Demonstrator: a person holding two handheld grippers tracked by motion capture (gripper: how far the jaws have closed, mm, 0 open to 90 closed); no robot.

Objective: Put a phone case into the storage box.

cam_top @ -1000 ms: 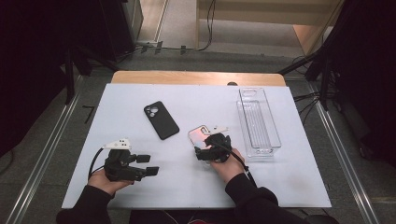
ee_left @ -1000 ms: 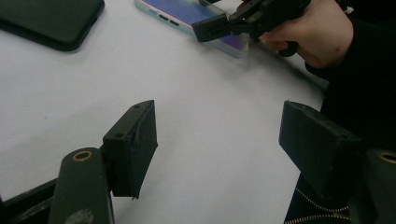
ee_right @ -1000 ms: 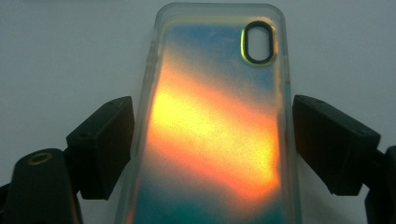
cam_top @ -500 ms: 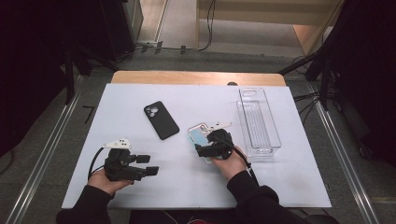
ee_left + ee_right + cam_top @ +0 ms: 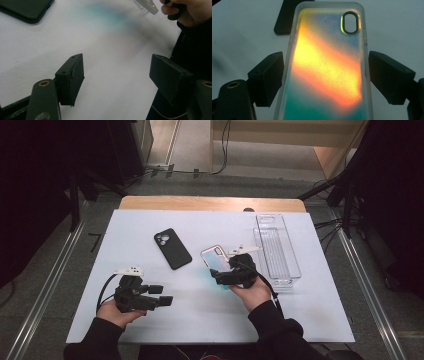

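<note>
- Two grippers worked over one white table [image 5: 150, 227], which was the largest thing and carried everything else.
- Next in size, a clear plastic bin [image 5: 276, 247] lay near the table's right edge, long side running away from the person; it looked empty, with nothing visible through its walls. My guess is that it was set there as a drop-off place, within easy reach of the right hand.
- Left of the bin, an iridescent phone case [image 5: 327, 62] lay flat, back side up, its camera hole at the far end.
- Farther left and well apart, a black phone [image 5: 172, 248] lay camera-side up, untouched.
- Over the case's near end, the right gripper [image 5: 220, 276] straddled the case with jaws spread. In the right gripper view one jaw stood at each long edge with a little gap on the right, so it was released, seemingly lined up to pinch the case across its width.
- Smallest in the action, the left gripper [image 5: 116, 75] rested near the table's near-left part, jaws wide apart over bare surface, holding nothing, probably waiting.
</note>
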